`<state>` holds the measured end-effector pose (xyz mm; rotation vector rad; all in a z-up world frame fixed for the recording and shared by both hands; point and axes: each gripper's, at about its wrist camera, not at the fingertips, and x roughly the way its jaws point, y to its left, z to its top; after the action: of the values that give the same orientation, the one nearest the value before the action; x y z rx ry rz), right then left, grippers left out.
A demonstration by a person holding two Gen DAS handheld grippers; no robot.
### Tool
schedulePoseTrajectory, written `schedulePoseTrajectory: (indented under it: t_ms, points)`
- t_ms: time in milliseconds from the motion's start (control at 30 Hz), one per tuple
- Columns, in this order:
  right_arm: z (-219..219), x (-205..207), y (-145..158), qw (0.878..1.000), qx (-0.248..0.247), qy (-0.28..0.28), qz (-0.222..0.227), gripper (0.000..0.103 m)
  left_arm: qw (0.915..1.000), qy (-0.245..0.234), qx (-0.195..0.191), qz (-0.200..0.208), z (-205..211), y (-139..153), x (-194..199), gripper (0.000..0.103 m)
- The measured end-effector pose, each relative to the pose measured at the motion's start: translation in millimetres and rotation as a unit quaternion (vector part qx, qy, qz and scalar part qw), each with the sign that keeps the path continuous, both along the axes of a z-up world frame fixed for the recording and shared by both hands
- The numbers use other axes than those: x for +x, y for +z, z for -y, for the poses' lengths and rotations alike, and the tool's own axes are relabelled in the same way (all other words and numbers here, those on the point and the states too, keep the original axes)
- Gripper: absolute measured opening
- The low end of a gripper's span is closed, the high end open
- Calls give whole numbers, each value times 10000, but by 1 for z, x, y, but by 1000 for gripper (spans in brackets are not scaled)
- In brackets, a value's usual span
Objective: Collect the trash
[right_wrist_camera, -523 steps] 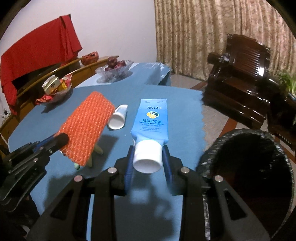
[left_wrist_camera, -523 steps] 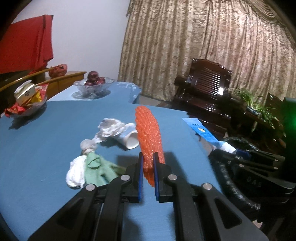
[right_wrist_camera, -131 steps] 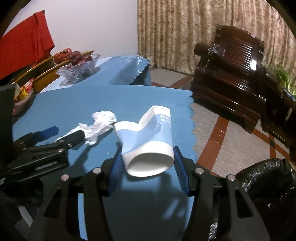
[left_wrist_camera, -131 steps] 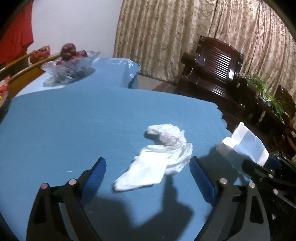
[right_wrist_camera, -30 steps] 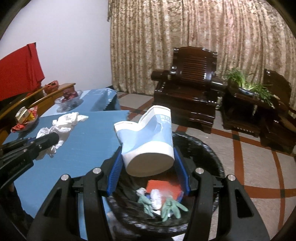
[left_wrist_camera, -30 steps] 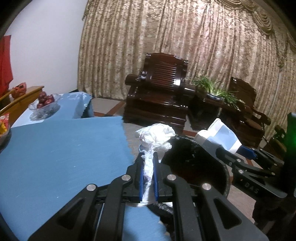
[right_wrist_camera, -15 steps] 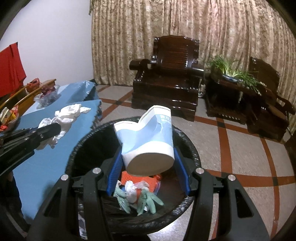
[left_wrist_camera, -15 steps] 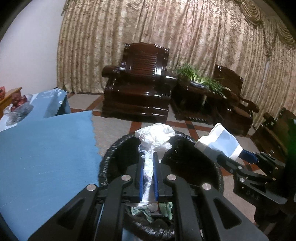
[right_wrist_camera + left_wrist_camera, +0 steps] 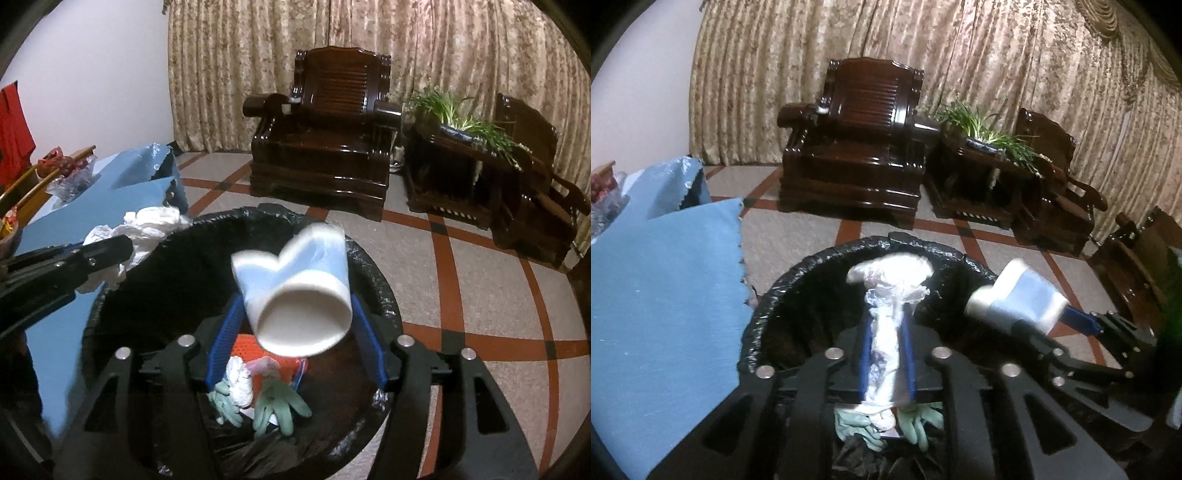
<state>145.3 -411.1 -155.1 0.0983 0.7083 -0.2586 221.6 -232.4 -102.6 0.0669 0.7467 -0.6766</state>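
Note:
A bin with a black liner [image 9: 775, 302] sits below both grippers. My left gripper [image 9: 886, 317] hangs over the bin, its jaws opening, and a crumpled white tissue [image 9: 890, 280] stands loose and blurred between the blue pads. My right gripper [image 9: 295, 306] is over the bin [image 9: 384, 288] too, also with its jaws opening. The blue and white tube [image 9: 295, 291] has tipped between its pads, blurred, with gaps at both sides. In the bin lie an orange sponge [image 9: 243, 347], green gloves [image 9: 280, 406] and a white wad [image 9: 240, 380].
The table with the blue cloth [image 9: 665, 295] borders the bin on the left, and a fruit bowl [image 9: 70, 177] stands at its far end. Dark wooden armchairs [image 9: 857, 155] and a plant on a side table [image 9: 990, 147] stand across the tiled floor, in front of a curtain.
Both grippers have moved off the table to above the bin and sunk lower. Both pairs of jaws have spread. The tube has tipped loose and the tissue has slackened.

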Motion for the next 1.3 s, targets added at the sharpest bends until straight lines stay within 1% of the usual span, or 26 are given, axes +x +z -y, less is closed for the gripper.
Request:
schedulePoseTrajectory:
  t_ms: [33, 67, 133, 167, 200, 267, 333, 500, 600, 733, 900, 1000, 1167, 1300]
  points:
    - [1, 1, -2, 10000, -11, -28, -7, 73, 10000, 9, -1, -19, 3, 0, 2, 37]
    - [2, 2, -3, 10000, -14, -45, -3, 77, 10000, 25, -24, -14, 3, 0, 3, 40]
    - [3, 1, -4, 10000, -24, -52, 7, 82, 10000, 41, -36, 14, 0, 2, 3, 46]
    - [3, -1, -4, 9999, -50, -87, 27, 87, 10000, 54, -40, 23, -1, 3, 4, 47]
    - [5, -1, -4, 9999, -59, -110, 41, 90, 9999, 79, -53, 33, -3, 4, 4, 52]
    - [5, -5, -2, 9999, -25, -120, 51, 91, 9999, 139, -78, 59, -9, 9, 4, 60]
    - [4, -11, 1, 9999, 19, -119, 51, 94, 9997, 212, -95, 95, -16, 14, 3, 75]
    - [-8, -31, 19, 9997, 132, 51, 216, 96, 9988, 398, -95, 267, -39, 30, -13, 93]
    - [-23, -46, 33, 9990, 200, 208, 334, 98, 9982, 516, -96, 283, -55, 39, -24, 96]
    - [-40, -58, 54, 9980, 202, 386, 464, 98, 9975, 657, -82, 257, -75, 46, -41, 97]
    - [-57, -71, 75, 9967, 204, 532, 586, 98, 9956, 842, 49, 412, -100, 56, -70, 97]
    - [-69, -78, 87, 9960, 196, 583, 644, 98, 9942, 957, 97, 484, -110, 63, -82, 97]
    - [-87, -88, 103, 9955, 46, 671, 663, 98, 9918, 1112, 133, 616, -121, 79, -97, 97]
    - [-99, -95, 111, 9949, -29, 734, 694, 98, 9902, 1159, 108, 771, -128, 92, -109, 97]
